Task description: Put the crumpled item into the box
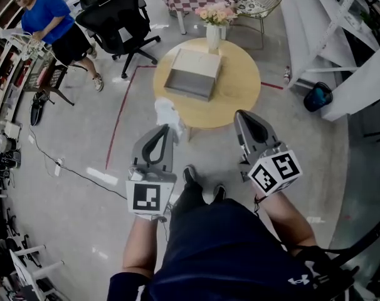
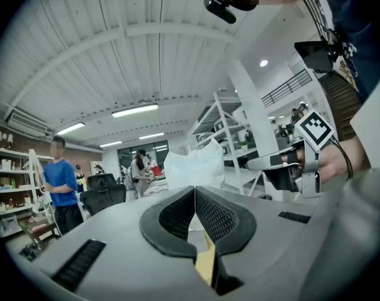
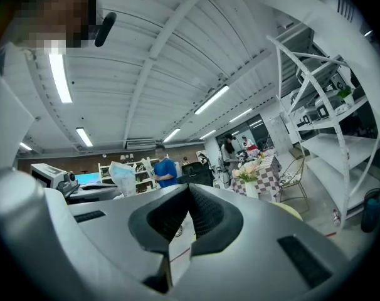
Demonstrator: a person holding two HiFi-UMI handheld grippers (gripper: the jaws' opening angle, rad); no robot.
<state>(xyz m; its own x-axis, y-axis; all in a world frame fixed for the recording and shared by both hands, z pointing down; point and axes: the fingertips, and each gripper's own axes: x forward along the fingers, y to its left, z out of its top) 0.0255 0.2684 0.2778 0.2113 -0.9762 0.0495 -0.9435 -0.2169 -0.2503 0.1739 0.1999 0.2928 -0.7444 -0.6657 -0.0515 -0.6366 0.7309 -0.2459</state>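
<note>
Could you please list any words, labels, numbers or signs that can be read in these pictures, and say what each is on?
No words or numbers can be read.
The left marker cube and right marker cube: black-and-white square patterns only, no letters.
The dark shirt: a white emblem, no lettering.
The crumpled item: no print visible.
The shelf goods: too small to read.

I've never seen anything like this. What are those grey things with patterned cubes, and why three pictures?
They are two hand-held grabbing tools carried by a person; the cubes belong to them. One picture comes from a camera on the person's head, looking down; the others from a camera on each tool. The left tool is shut on crumpled white paper. The right tool is shut and empty. Ahead stands a round table with an open box and a vase of flowers.
</note>
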